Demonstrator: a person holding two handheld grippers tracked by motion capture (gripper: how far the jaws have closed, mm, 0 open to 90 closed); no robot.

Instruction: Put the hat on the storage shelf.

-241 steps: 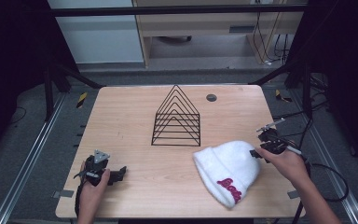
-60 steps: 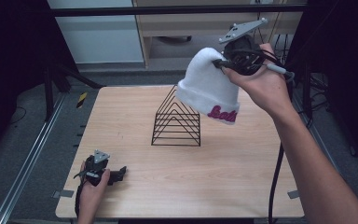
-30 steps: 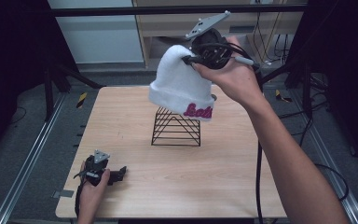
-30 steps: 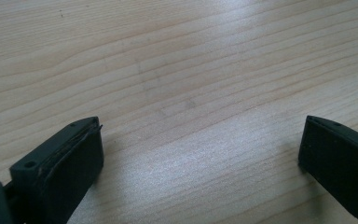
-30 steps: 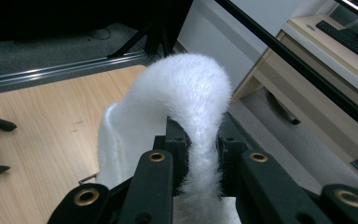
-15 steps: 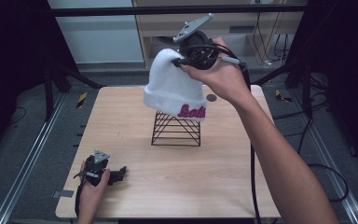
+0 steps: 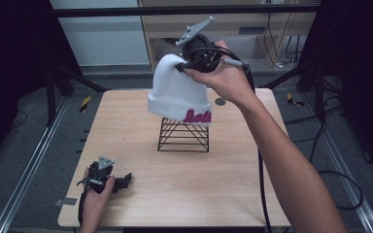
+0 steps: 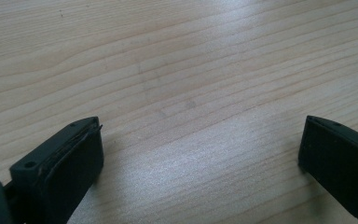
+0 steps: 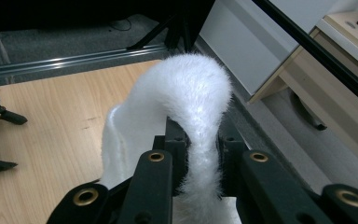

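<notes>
The wooden worktop (image 7: 141, 121) is the biggest thing here, pale with a fine grain, and near its middle stands a black wire rack (image 7: 183, 135) shaped like a row of nested triangles. Above the rack hangs a white fuzzy hat (image 7: 179, 94), its folded brim low enough to cover the rack's peak in the high view; whether the brim touches the wire cannot be told. Pink script runs along the brim, and only its first letters show, something like "Lots", the rest turning out of sight. The right arm reaches forward from the lower right, raised well above the worktop, with the hand (image 7: 226, 77) wrapped around the right claw (image 7: 180, 68). That claw is closed tight on a pinch of the hat's crown, and in the right gripper view the white fluff (image 9: 186, 116) bulges up between the two black jaws. The left hand (image 7: 96, 196) rests at the near left corner of the worktop, holding the left claw (image 7: 126, 179) level and pointing right. Its jaws stand wide apart over bare wood, holding nothing. A small dark round disc (image 7: 219, 102) lies on the worktop behind the rack.
</notes>
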